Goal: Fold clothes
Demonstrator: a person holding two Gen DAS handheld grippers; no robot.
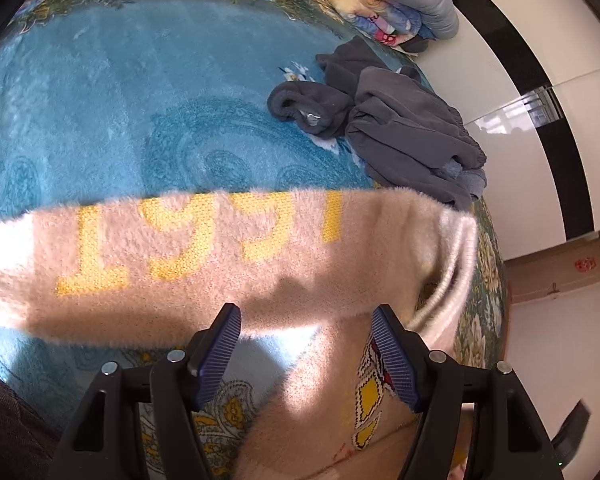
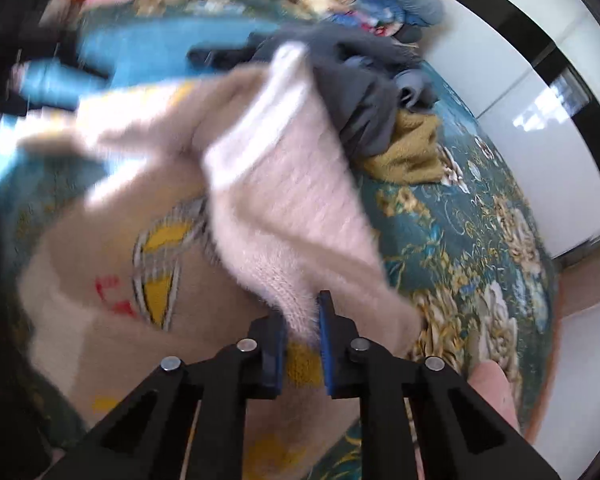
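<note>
Right wrist view, blurred, shows the right gripper (image 2: 303, 320) clenched on a fold of the pink sweater (image 2: 292, 216), lifted over the bed (image 2: 460, 216). Beyond it, apparently touching, lie grey clothes (image 2: 360, 96) and a mustard knit (image 2: 412, 152). Left gripper (image 1: 306, 328) is released above the sweater, grey clothes far right, folded quilts (image 1: 388, 4) beyond.

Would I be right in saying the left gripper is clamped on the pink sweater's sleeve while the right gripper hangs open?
Not quite: the sides are swapped. The right wrist view shows the right gripper shut on the pink sweater, and the left wrist view shows the left gripper open.
</note>
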